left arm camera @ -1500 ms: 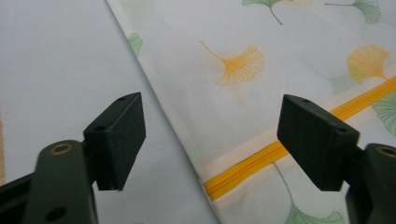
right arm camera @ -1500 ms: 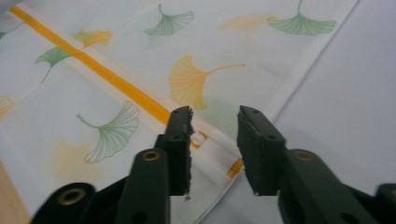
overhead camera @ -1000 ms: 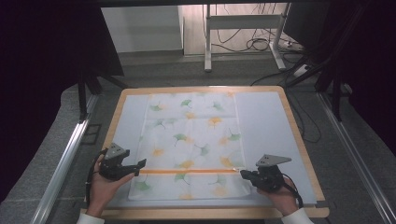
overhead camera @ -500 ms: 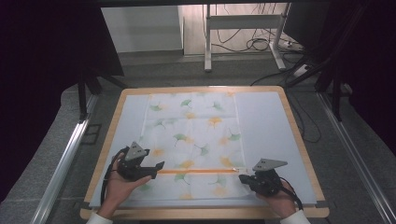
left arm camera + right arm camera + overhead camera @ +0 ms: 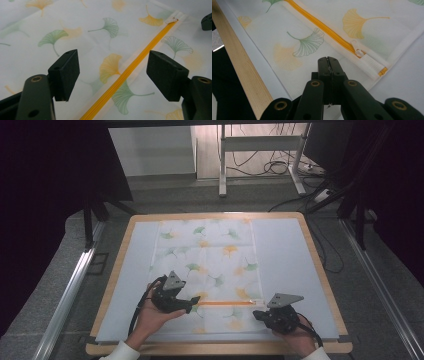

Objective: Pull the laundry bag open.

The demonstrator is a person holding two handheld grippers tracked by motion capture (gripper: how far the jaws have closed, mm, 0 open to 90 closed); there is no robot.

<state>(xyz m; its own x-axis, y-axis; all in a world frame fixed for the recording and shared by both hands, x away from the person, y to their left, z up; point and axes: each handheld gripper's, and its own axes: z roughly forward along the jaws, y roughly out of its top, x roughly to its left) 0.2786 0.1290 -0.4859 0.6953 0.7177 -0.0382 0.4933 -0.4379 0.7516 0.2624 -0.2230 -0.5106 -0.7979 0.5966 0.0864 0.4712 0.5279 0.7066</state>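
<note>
A white mesh bag (image 5: 210, 255) printed with green and yellow ginkgo leaves lies flat on the table. An orange zipper (image 5: 227, 303) runs across its near end. My left gripper (image 5: 194, 304) is at the zipper's left end. In the left gripper view it (image 5: 112, 75) stands open, with the zipper (image 5: 130, 71) passing between its jaws. My right gripper (image 5: 256, 314) sits just in front of the zipper's right end. In the right gripper view it (image 5: 328, 60) is shut with nothing visible between its jaws, a little short of the white zipper pull (image 5: 358, 50).
The bag rests on a pale blue mat (image 5: 285, 250) over a wooden table (image 5: 312, 255), whose near edge (image 5: 239, 67) runs close to my right gripper. Beyond the table are a grey floor, metal rails, a desk frame (image 5: 222, 165) and cables.
My left gripper has moved right along the bag's near end up to the zipper's left end. My right gripper has shifted slightly toward the front edge and to the left.
</note>
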